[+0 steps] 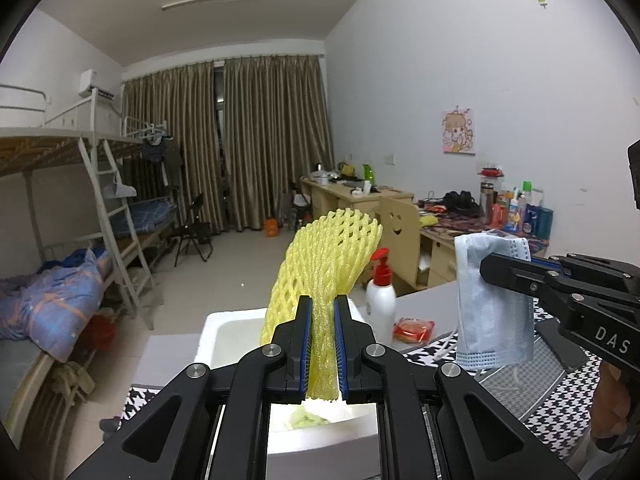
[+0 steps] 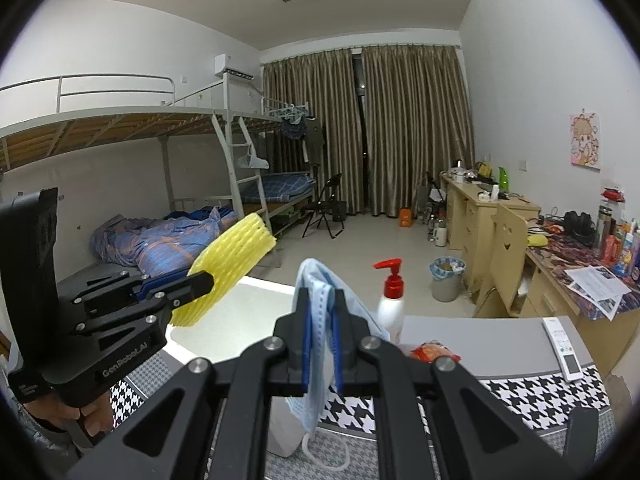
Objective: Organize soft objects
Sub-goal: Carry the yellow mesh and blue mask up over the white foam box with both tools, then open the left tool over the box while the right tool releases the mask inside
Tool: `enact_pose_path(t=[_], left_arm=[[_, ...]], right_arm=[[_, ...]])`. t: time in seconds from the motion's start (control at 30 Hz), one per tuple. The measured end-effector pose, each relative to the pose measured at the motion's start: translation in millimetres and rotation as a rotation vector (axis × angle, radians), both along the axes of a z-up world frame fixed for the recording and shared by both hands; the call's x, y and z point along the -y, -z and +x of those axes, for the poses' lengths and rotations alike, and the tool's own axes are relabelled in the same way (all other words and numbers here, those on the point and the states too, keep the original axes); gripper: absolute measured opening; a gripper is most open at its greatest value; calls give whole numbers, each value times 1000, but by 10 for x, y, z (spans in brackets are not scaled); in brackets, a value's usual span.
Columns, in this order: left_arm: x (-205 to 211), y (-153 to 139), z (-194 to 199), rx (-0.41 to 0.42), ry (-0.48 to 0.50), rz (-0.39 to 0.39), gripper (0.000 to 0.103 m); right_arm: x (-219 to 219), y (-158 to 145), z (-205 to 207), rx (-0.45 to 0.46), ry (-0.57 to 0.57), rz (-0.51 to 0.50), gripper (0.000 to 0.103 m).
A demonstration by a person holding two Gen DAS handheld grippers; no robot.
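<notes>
Holding a yellow foam fruit net (image 1: 320, 280) between its two blue-padded fingers, the left hand-held gripper (image 1: 323, 344) is clamped on the lower part of the net, and the net stands up and fans out above the fingers. Below this gripper is a white foam box (image 1: 224, 332), open on top, and something pale green lies inside it, too blurred to name. In the right wrist view the same net (image 2: 232, 268) sticks out from the left hand-held gripper (image 2: 202, 282) above the box (image 2: 248, 312).

The right hand-held gripper (image 2: 322, 340) is closed on a light blue face mask (image 2: 320, 320); the mask is folded over the fingers and hangs down, with its white ear loop below. In the left wrist view the mask (image 1: 492, 304) hangs from the right hand-held gripper (image 1: 490, 270), to the right of the box and above the table.

The table (image 2: 480, 340) has a grey top, and a black and white houndstooth cloth (image 2: 540, 396) covers its near part. Near the far edge of the table, just beside the box, stands a white pump bottle (image 2: 390, 304) with a red pump. A red snack packet (image 1: 414, 330) lies in front of the bottle. A white remote control (image 2: 562, 348) lies close to the right edge of the table.
</notes>
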State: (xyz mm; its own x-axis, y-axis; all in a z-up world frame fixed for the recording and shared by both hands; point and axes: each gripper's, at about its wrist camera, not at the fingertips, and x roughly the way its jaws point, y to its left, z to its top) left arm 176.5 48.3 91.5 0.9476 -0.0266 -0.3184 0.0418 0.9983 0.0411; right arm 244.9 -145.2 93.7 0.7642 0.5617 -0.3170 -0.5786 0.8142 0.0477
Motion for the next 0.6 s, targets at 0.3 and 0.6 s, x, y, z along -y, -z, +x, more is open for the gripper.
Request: enact_pose_path(t=[0.3,0.6], left_arm=[[-172,9,66,-9,-59,-6,11],[-260,27,123,-22,-103,-3,11]], right_arm=[[-261,-16,6,3,-63,-27,12],[-426,-45,121,-16,-101,-29,12]])
